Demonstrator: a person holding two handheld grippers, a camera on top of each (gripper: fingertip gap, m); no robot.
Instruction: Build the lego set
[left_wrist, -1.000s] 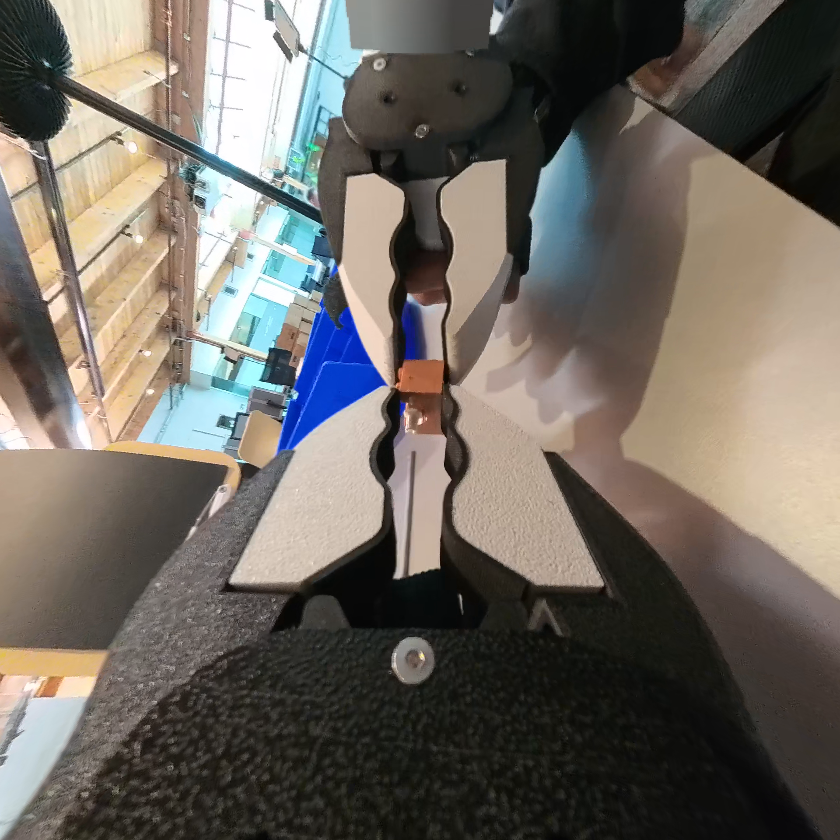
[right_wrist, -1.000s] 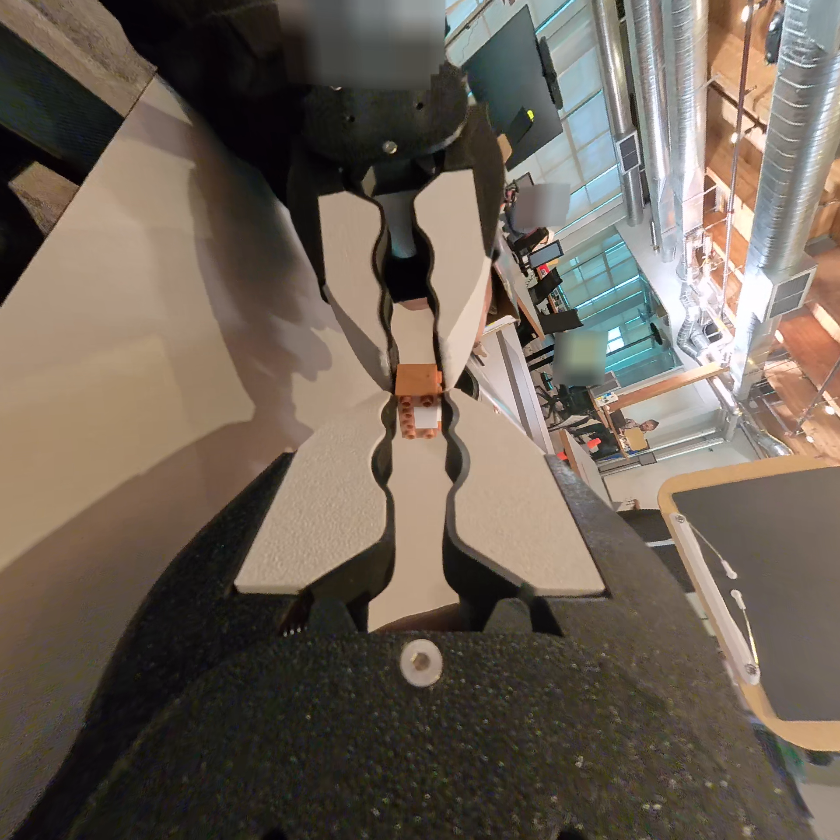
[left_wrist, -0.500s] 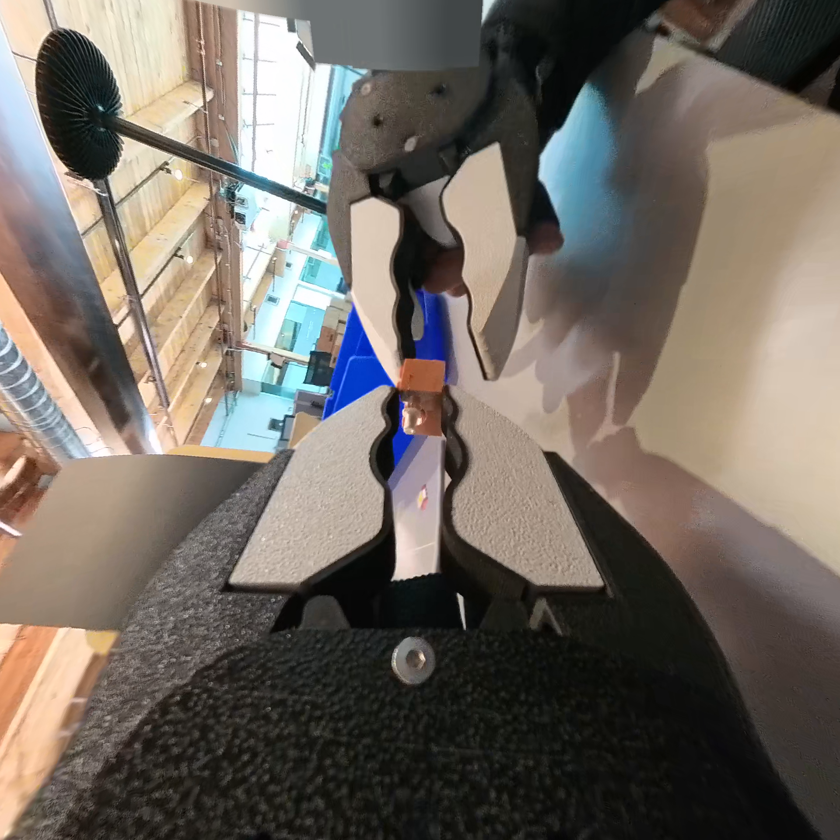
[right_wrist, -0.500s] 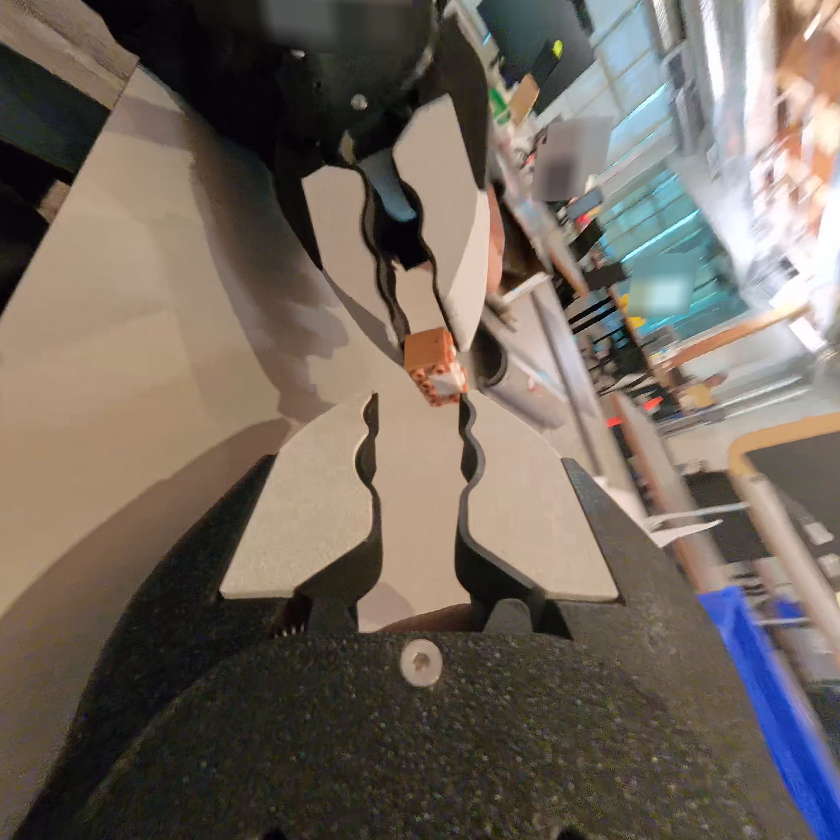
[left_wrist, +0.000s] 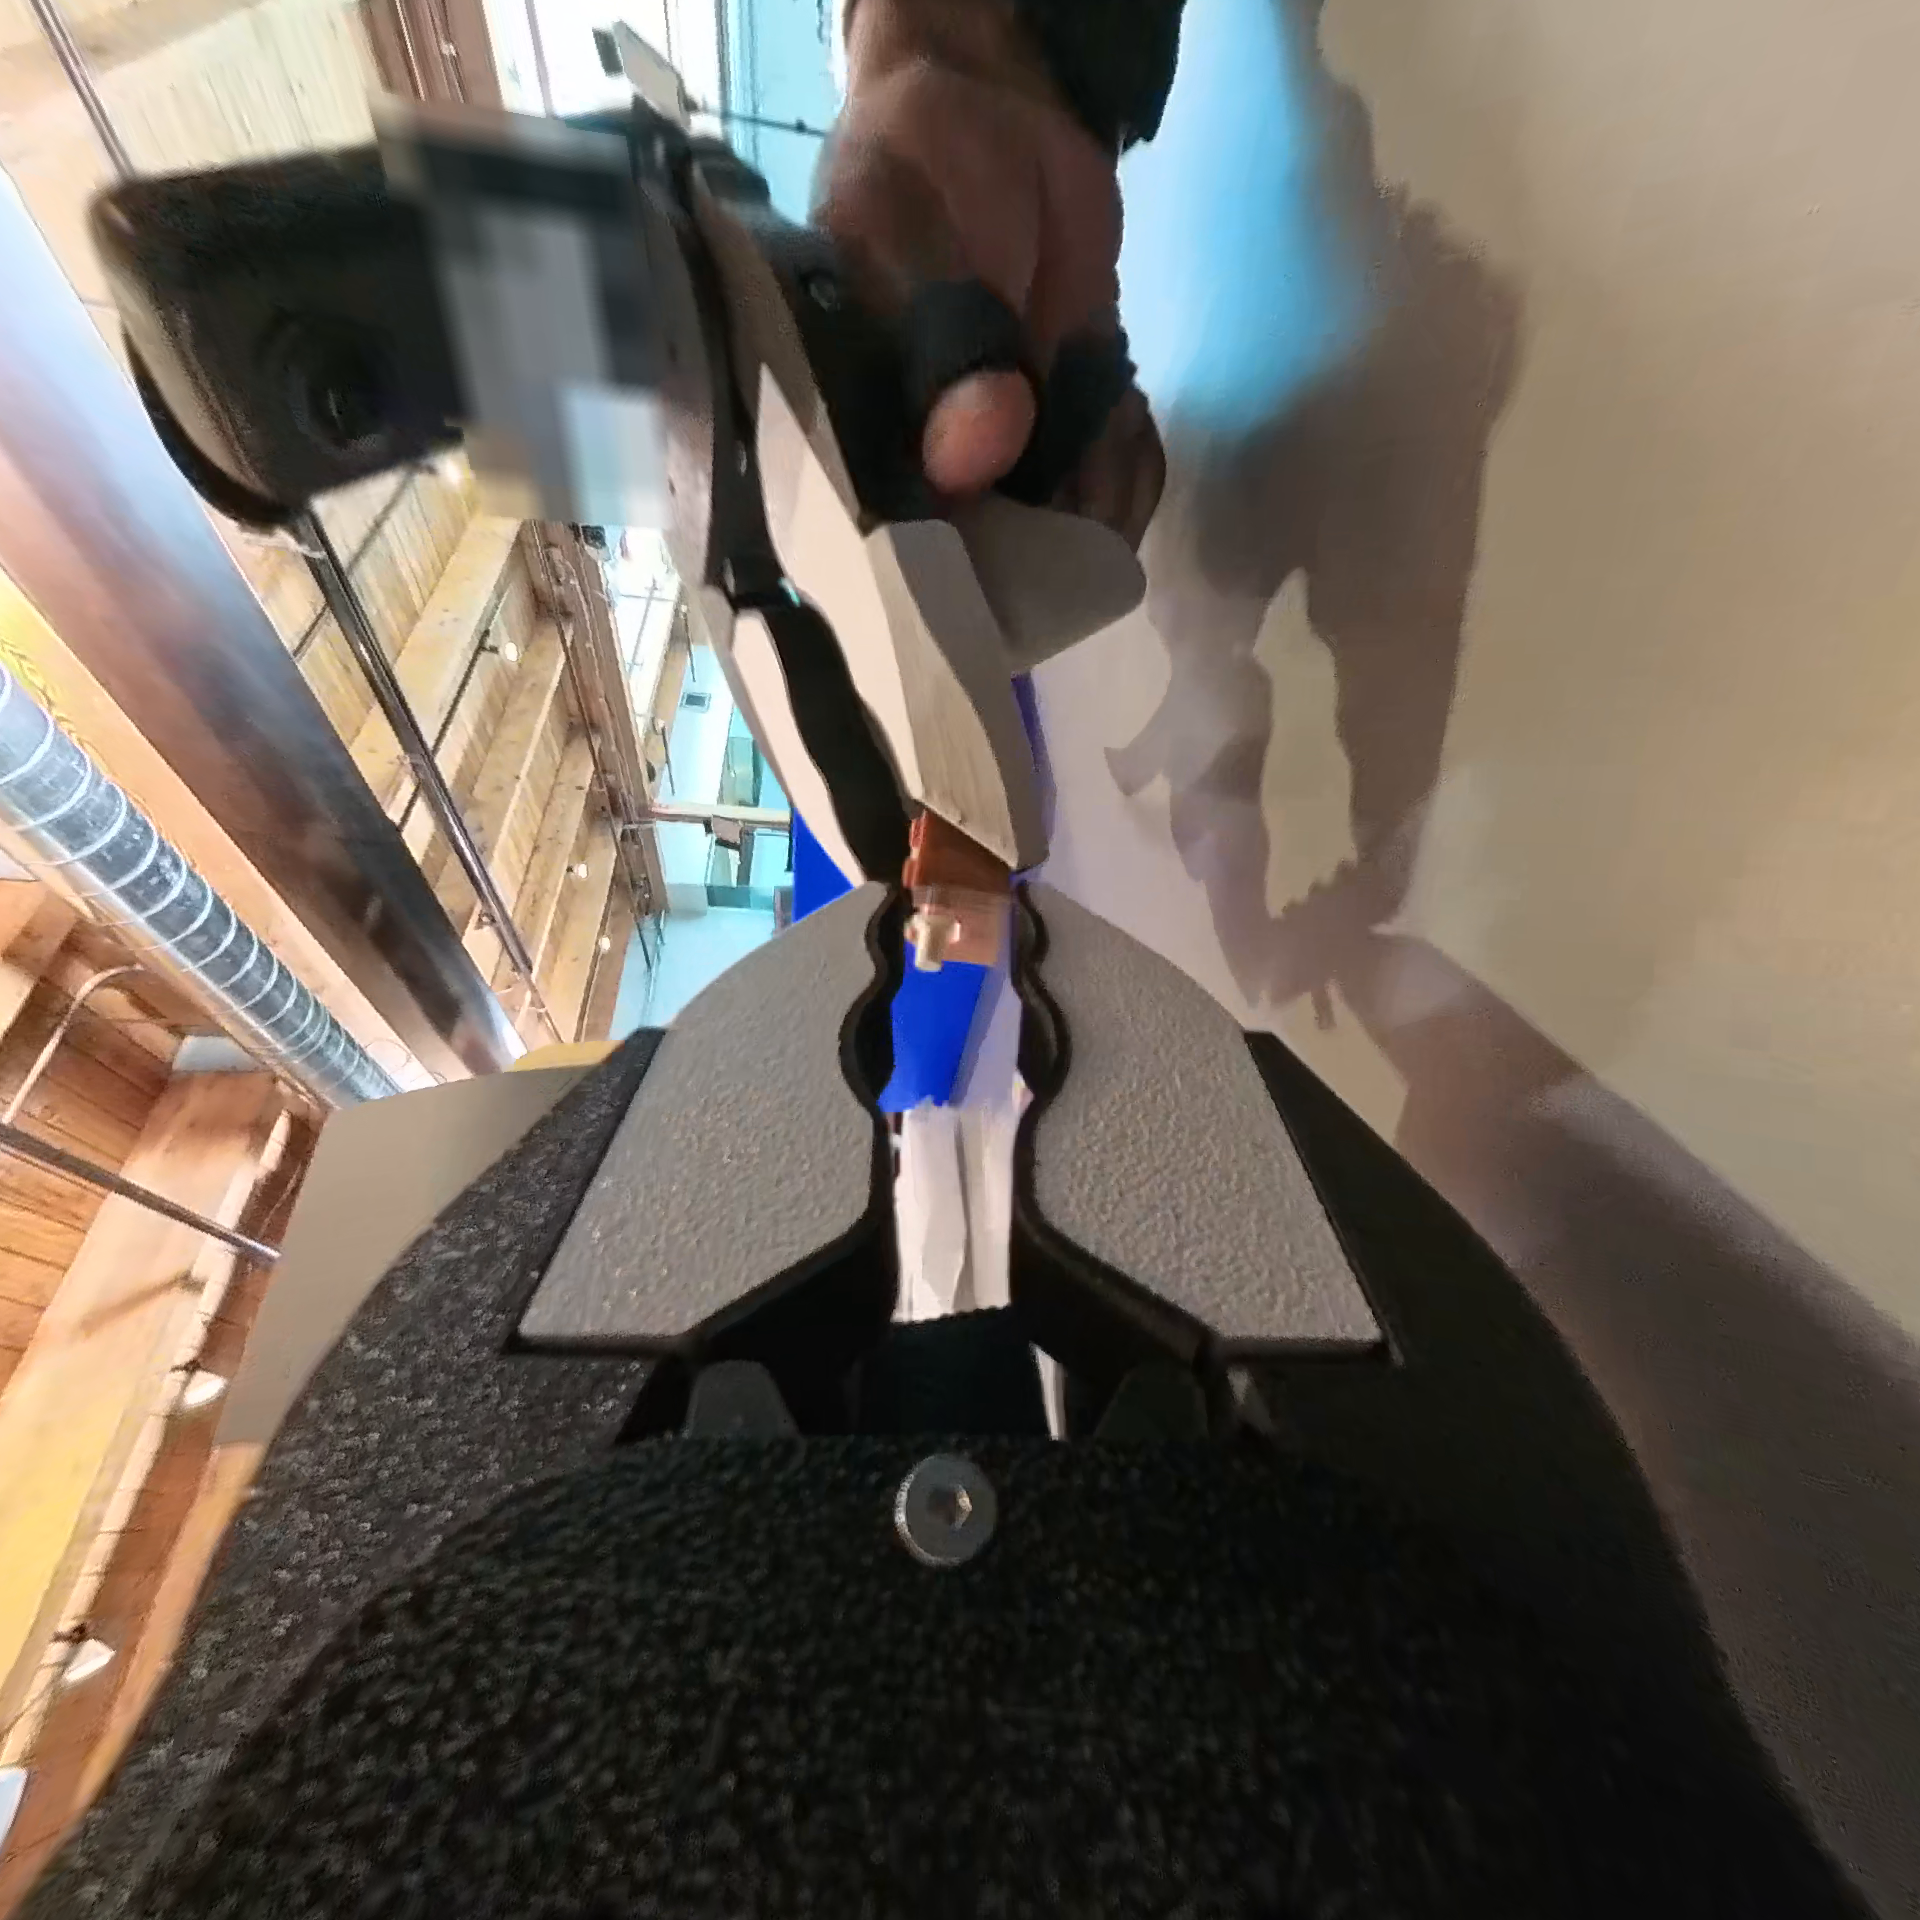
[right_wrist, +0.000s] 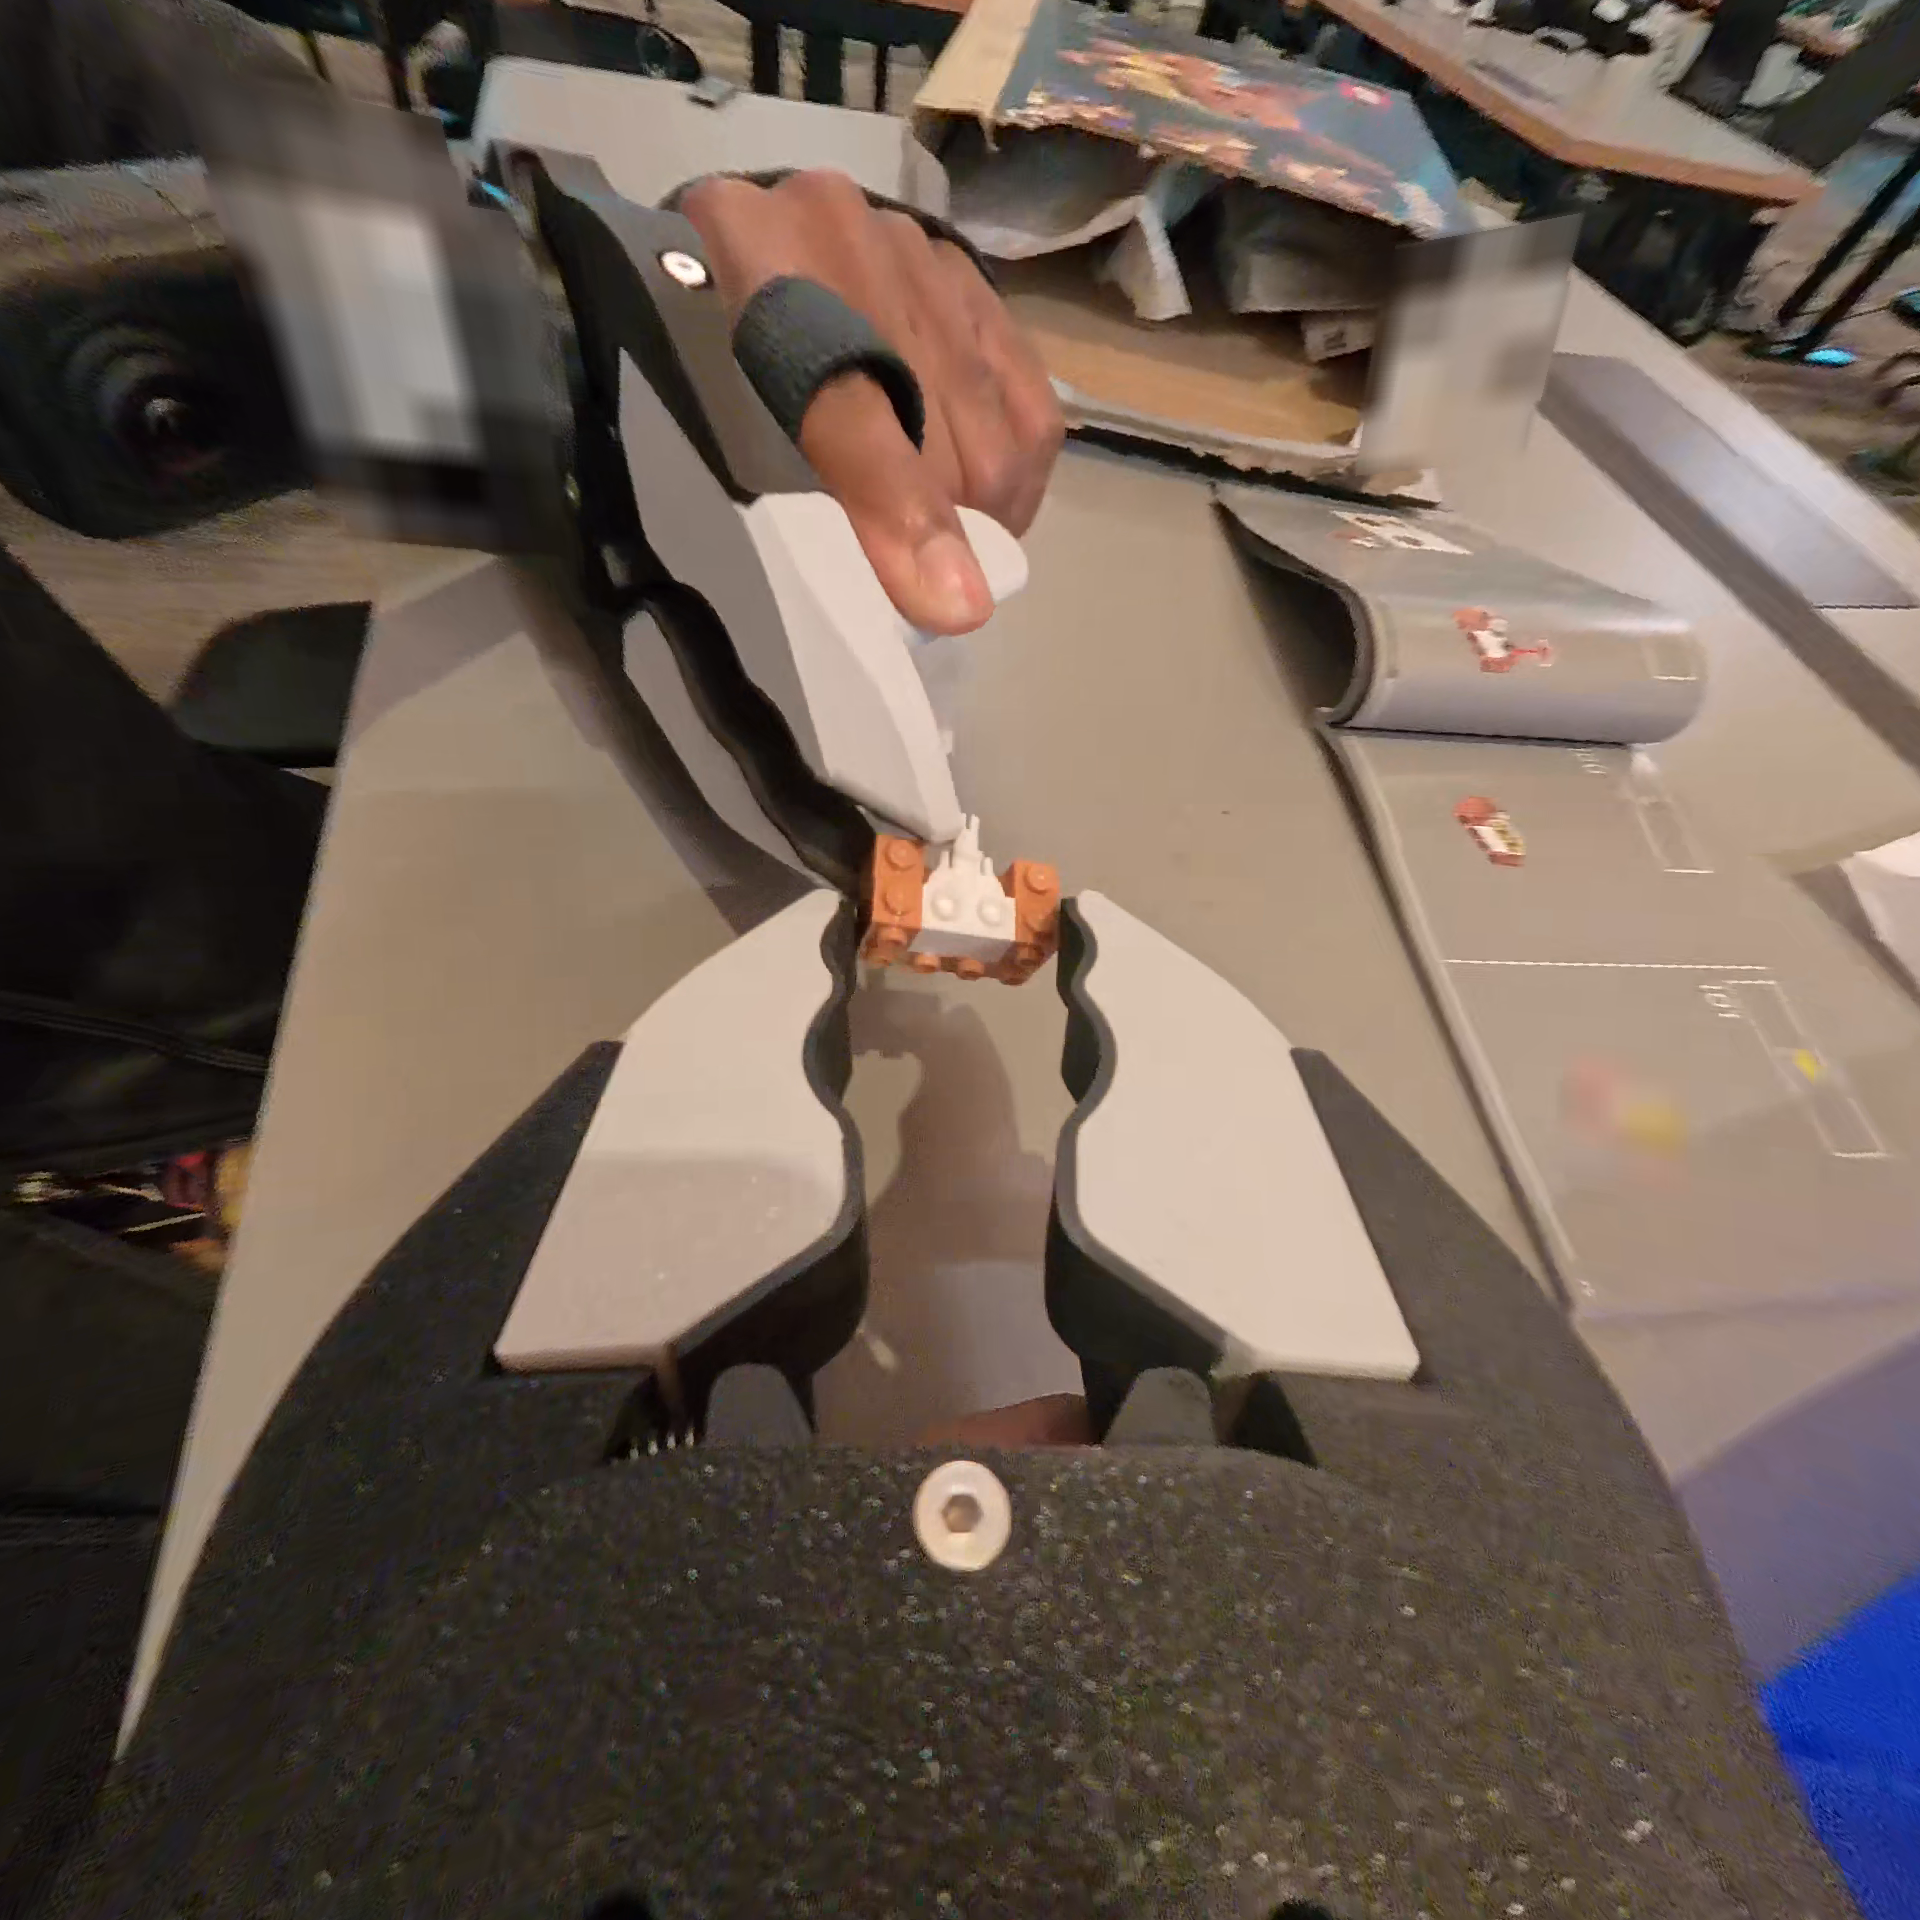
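Note:
A small assembly of orange and white bricks (right_wrist: 961, 909) hangs in the air above the grey table (right_wrist: 1143, 727). My left gripper (left_wrist: 954, 904) is shut on it. In the left wrist view the orange brick (left_wrist: 951, 883) sits between its tips. In the right wrist view the left gripper's fingers (right_wrist: 894, 727) come in from the upper left and clamp the assembly's left orange end. My right gripper (right_wrist: 956, 925) is open. Its two tips flank the assembly's long sides closely, and I see no pressing. Its fingers (left_wrist: 935, 727) reach over the brick in the left wrist view.
A person's hand (right_wrist: 914, 395) holds the left gripper. A torn cardboard box (right_wrist: 1195, 343) lies at the back, and a grey folded booklet (right_wrist: 1507, 665) at the right. Blurred small coloured pieces (right_wrist: 1642, 1112) lie on the sheet. A blue bin (right_wrist: 1849, 1745) is at the lower right.
My right gripper let go of the assembly, opened wide and swung round to look down at the table. The assembly stayed in my left gripper and now lies crosswise between the right tips.

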